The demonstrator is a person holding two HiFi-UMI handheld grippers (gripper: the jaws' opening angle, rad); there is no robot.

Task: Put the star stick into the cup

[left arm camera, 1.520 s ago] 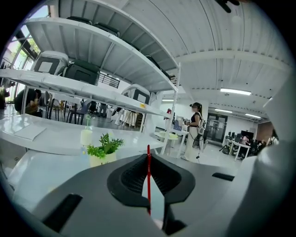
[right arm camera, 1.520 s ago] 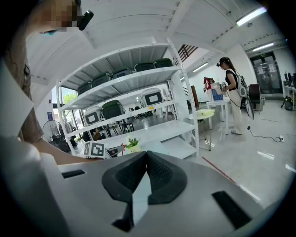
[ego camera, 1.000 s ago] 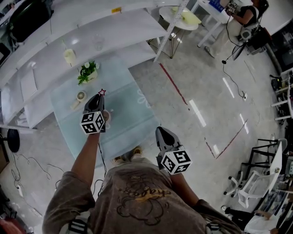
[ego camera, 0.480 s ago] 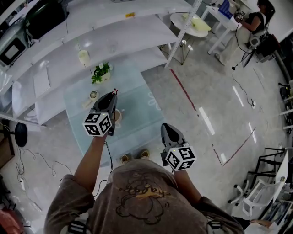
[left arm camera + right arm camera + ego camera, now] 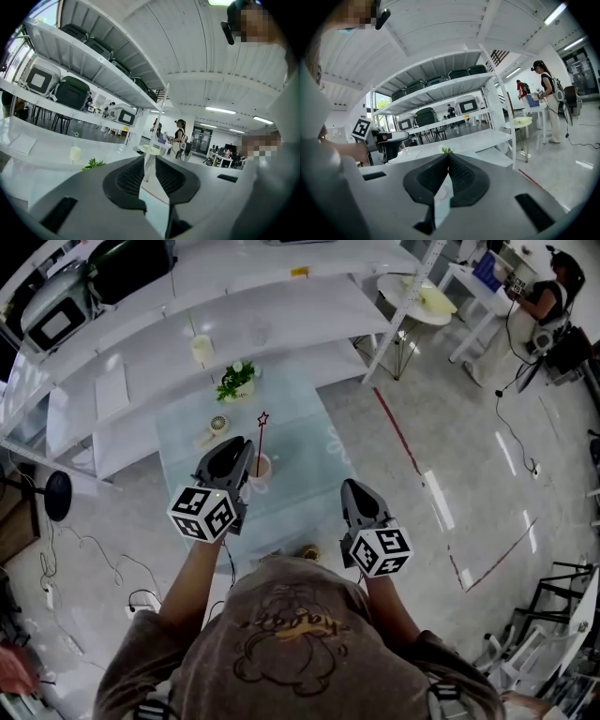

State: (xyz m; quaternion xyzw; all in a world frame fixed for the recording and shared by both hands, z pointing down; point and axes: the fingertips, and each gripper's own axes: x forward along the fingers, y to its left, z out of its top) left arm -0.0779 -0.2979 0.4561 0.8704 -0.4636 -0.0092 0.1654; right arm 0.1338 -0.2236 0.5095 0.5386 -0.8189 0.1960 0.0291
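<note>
Left tool (image 5: 240,445) hangs over the glass counter (image 5: 286,507). In the left gripper view its two jaws stand a little apart, with a narrow gap between the ribbed pads and nothing inside this gap. Just beside this tool, at about 3 o'clock of it in the head view, the small cup (image 5: 260,469) stands on the counter. The star stick (image 5: 263,418) is in the cup. It stands nearly upright, with its lower end inside the cup and its star at the top, toward 12 o'clock. The stick is close to the tip of the left tool but apart from it.

The right tool (image 5: 353,488) is at about 4 o'clock from the cup, well apart from it, by the near edge of the counter. In the right gripper view its jaws are pressed together at the tips and they pinch nothing.

Farther on the counter, at 11 o'clock from the cup, lies a small round fan (image 5: 217,425). Beyond it, toward 12 o'clock, stands a green plant (image 5: 234,381) in a pot. Behind the counter runs a white shelf (image 5: 281,306), and a pale candle-like thing (image 5: 200,348) stands on it.
</note>
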